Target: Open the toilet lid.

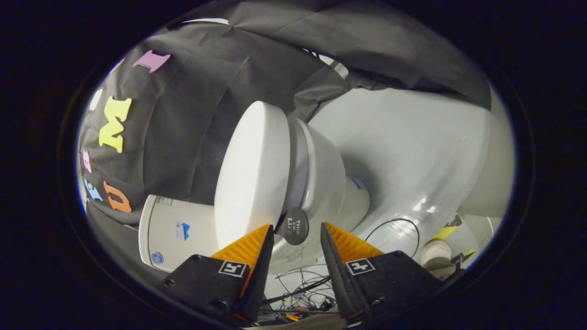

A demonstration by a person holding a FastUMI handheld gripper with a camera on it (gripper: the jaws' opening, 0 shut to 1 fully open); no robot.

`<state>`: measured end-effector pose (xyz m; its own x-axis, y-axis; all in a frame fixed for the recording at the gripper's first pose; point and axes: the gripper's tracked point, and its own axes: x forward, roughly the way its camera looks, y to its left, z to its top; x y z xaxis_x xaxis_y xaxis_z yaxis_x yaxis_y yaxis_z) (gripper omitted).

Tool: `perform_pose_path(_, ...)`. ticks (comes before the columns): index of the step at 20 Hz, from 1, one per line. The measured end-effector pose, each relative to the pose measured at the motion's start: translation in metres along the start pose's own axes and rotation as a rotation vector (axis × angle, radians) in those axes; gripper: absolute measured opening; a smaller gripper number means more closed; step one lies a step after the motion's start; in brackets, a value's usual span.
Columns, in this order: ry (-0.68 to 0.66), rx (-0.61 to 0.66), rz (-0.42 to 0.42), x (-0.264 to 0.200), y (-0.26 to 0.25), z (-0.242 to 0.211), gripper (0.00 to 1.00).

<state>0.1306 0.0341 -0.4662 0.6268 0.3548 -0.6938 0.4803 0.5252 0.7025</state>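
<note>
The gripper (296,233) is holding its fingers apart just short of the round tab (295,226) on the closed toilet lid (252,174), so centring the tab between them before closing looks advisable.

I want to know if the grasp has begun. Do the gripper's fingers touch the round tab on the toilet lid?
Cannot tell. In the gripper view the open gripper has the round tab between its fingers; the tab meets one finger's edge in the image, but contact is not plain.
</note>
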Motion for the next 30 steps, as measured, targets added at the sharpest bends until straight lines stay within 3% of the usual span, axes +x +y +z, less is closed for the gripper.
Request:
perform_pose_path(2, 0.003, 0.012, 0.016, 0.002, 0.002, 0.002, 0.59)
perform_pose_path(7, 0.015, 0.014, -0.013, 0.009, 0.002, 0.003, 0.32)
perform_pose_path(15, 0.025, 0.032, -0.003, 0.002, 0.013, 0.005, 0.12)
perform_pose_path(21, 0.012, -0.002, 0.006, -0.011, 0.031, 0.009, 0.12)
perform_pose_path(30, -0.013, -0.152, -0.023, -0.035, 0.073, 0.013, 0.12)
